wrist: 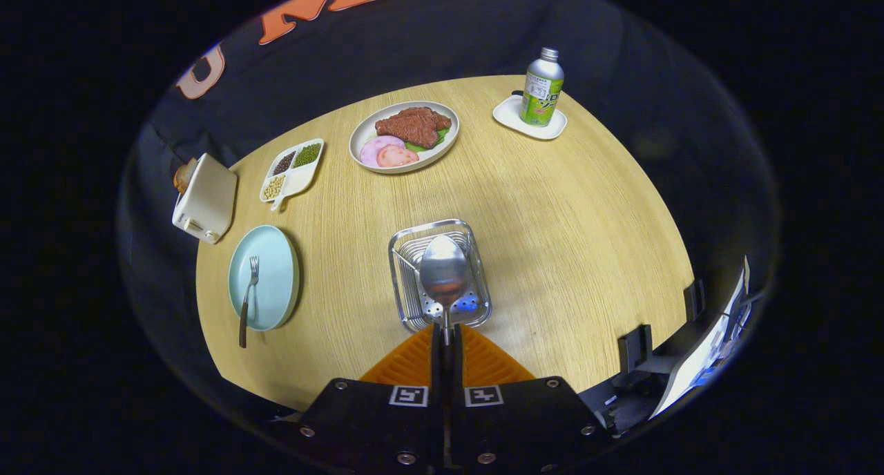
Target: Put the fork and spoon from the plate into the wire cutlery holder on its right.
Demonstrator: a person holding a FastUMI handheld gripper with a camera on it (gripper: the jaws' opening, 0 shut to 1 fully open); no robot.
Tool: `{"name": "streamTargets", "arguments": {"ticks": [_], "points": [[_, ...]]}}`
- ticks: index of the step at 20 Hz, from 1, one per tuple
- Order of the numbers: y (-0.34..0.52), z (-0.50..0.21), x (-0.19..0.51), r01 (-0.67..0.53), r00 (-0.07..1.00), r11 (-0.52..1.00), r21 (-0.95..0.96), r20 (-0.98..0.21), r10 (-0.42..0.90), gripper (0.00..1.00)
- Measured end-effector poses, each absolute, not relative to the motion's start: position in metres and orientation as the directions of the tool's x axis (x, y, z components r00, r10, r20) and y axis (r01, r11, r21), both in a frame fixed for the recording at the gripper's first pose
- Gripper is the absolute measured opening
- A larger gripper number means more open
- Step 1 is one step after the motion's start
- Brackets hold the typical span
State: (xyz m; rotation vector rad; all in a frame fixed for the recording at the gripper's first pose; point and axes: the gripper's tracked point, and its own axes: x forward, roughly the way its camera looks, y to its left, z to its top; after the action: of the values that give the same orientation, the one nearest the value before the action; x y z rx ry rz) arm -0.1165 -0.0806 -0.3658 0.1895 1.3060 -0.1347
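The tool (446, 337) is clamping the handle of the shiny steel spoon (443, 273), its bowl hanging over the square wire cutlery holder (407, 302) at frame centre. The wooden-handled metal fork (247, 299) is lying on the pale blue round plate (276, 275) (left of the holder) on the light wooden desk (566, 240).

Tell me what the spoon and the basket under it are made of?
The spoon, pinched in the tool, looks like polished metal; its bowl mirrors the light. The basket looks like shiny steel wire with a holed floor. Neither is certain from looks alone.
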Motion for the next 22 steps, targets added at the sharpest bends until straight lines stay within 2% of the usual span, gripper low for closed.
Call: {"name": "streamTargets", "arguments": {"ticks": [5, 8, 12, 15, 20, 22], "points": [[-0.076, -0.347, -0.084, 0.189, 0.368, 0.976, 0.113, -0.929, 0.036, 0.12], [-0.073, -0.321, -0.056, 0.165, 0.492, 0.978, 0.131, -0.870, 0.034, 0.19], [-0.078, -0.266, -0.018, 0.140, 0.702, 0.985, 0.103, -0.711, -0.026, 0.42], [-0.071, -0.226, 0.001, 0.142, 0.810, 0.981, 0.129, -0.586, -0.040, 0.45], [-0.055, -0.169, 0.017, 0.074, 0.907, 0.990, 0.123, -0.420, -0.015, 0.53], [-0.039, -0.147, 0.024, 0.039, 0.934, 0.993, 0.114, -0.357, 0.004, 0.62]]}}
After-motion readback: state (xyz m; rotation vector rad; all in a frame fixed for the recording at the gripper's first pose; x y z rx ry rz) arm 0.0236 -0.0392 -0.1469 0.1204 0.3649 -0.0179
